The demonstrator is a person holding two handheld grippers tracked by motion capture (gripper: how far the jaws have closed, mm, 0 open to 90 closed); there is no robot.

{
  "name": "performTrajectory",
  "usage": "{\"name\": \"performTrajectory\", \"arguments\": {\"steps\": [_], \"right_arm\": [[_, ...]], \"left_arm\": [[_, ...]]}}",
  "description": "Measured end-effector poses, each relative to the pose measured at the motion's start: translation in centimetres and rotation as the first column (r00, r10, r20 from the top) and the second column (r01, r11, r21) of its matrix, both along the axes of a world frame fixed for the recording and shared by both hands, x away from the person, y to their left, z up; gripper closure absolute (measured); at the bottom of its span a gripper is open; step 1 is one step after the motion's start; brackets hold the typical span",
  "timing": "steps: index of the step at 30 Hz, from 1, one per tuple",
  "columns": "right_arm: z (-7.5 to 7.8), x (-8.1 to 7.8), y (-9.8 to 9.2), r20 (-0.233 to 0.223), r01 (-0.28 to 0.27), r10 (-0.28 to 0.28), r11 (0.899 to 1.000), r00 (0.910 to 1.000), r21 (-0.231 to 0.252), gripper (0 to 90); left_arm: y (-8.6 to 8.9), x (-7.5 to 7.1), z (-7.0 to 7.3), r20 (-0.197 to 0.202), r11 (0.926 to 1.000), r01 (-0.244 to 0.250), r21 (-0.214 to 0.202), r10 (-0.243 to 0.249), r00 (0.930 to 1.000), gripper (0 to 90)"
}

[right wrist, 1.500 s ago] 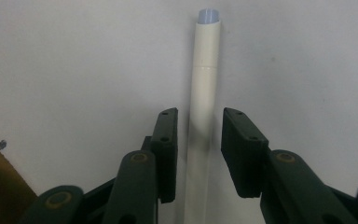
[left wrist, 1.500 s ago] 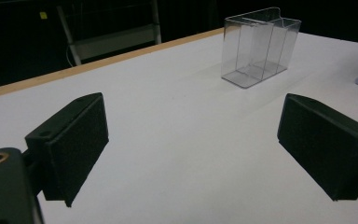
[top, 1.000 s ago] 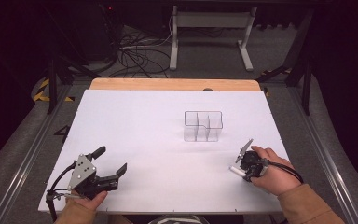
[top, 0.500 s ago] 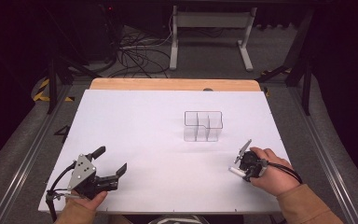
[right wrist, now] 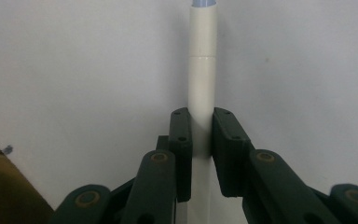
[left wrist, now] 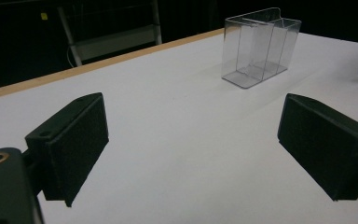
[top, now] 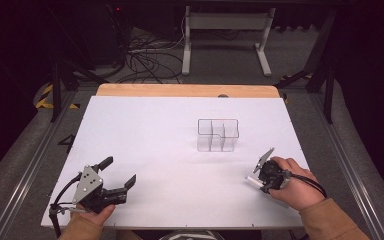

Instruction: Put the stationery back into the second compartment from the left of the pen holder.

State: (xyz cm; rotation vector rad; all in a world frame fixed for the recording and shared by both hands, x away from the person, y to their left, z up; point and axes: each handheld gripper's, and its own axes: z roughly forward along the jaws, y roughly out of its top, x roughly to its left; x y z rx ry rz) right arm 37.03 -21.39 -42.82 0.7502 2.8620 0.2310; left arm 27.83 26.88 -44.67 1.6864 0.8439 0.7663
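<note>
My right tongs [right wrist: 200,135] now clench the white pen [right wrist: 201,70] at lower right of the high view, nothing shifting since, left tongs [top: 117,172] gaping empty, so lifting toward the clear holder [top: 218,135] seems next.

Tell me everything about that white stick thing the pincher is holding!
The white marker is a slim, smooth cylinder, plastic by its look, with a seam partway along and a bluish tip at the far end. It lies flat on the white table, and the right gripper is shut on its barrel, one black pad on each side.
</note>
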Motion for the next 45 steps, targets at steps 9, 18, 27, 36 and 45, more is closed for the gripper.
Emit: {"name": "performTrajectory", "arguments": {"steps": [9, 18, 27, 36, 45], "right_arm": [[1.9, -0.5, -0.3, 0.063, 0.003, -0.007, 0.998, 0.9980, 0.067, 79.5], [2.7, -0.5, -0.4, 0.085, -0.008, 0.000, 0.996, 0.9964, 0.086, 79.5], [4.8, -0.8, -0.2, 0.173, -0.016, -0.023, 0.975, 0.9846, 0.222, 79.5], [6.3, -0.8, 0.0, 0.258, -0.040, -0.062, 0.927, 0.9641, 0.373, 79.5], [7.6, -0.7, 0.2, 0.330, -0.075, -0.114, 0.858, 0.9371, 0.508, 79.5]], "left_arm": [[0.0, 0.0, 0.0, 0.001, 1.0000, -0.001, -0.003, 0.001, 1.0000, 9.5], [0.0, 0.0, 0.0, 0.000, 1.0000, -0.002, -0.002, 0.002, 1.0000, 9.5], [0.0, 0.0, 0.0, 0.001, 1.0000, -0.002, -0.003, 0.002, 1.0000, 9.5], [0.0, 0.0, 0.0, 0.002, 1.0000, -0.003, -0.003, 0.003, 1.0000, 9.5], [0.0, 0.0, 0.0, 0.003, 1.0000, -0.001, -0.002, 0.001, 1.0000, 9.5]]}}
